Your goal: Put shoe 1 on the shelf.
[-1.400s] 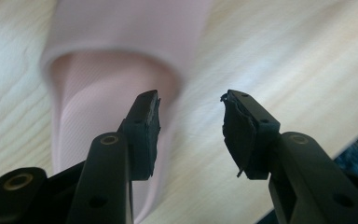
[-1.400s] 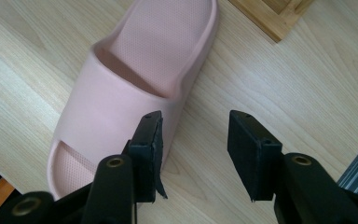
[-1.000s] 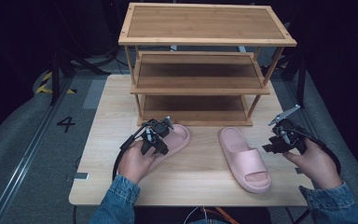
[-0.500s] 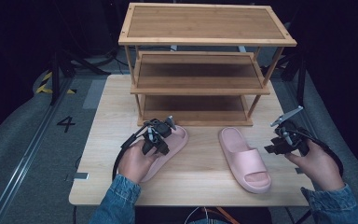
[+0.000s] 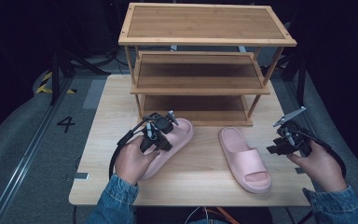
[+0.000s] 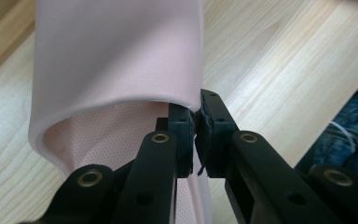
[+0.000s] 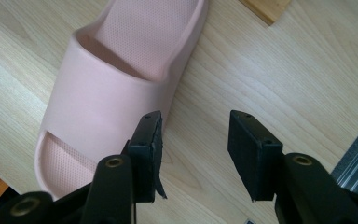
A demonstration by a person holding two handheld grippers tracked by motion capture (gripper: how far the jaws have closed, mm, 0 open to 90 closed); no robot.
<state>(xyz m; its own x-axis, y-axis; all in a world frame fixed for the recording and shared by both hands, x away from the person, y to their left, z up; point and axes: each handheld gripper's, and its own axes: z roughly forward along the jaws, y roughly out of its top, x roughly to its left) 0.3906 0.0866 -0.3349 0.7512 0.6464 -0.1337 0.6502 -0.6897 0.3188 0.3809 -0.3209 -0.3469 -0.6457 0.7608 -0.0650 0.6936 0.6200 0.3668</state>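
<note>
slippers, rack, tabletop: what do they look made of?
Left slipper, clamped at its strap edge by the left gripper: looks like soft matte pink foam, maybe EVA; thick rounded edge, dotted footbed.
Right slipper: same look.
Rack: bamboo or light wood, by its fine grain and satin sheen.
Table: pale wood-grain board, possibly laminate.

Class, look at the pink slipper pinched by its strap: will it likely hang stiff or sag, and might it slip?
The left gripper is shut on the slipper strap's edge. The thick, moulded strap keeps its arch, so it probably stays fairly stiff. Foam-like, likely light. The narrow edge grip may let it swing or slip.
</note>
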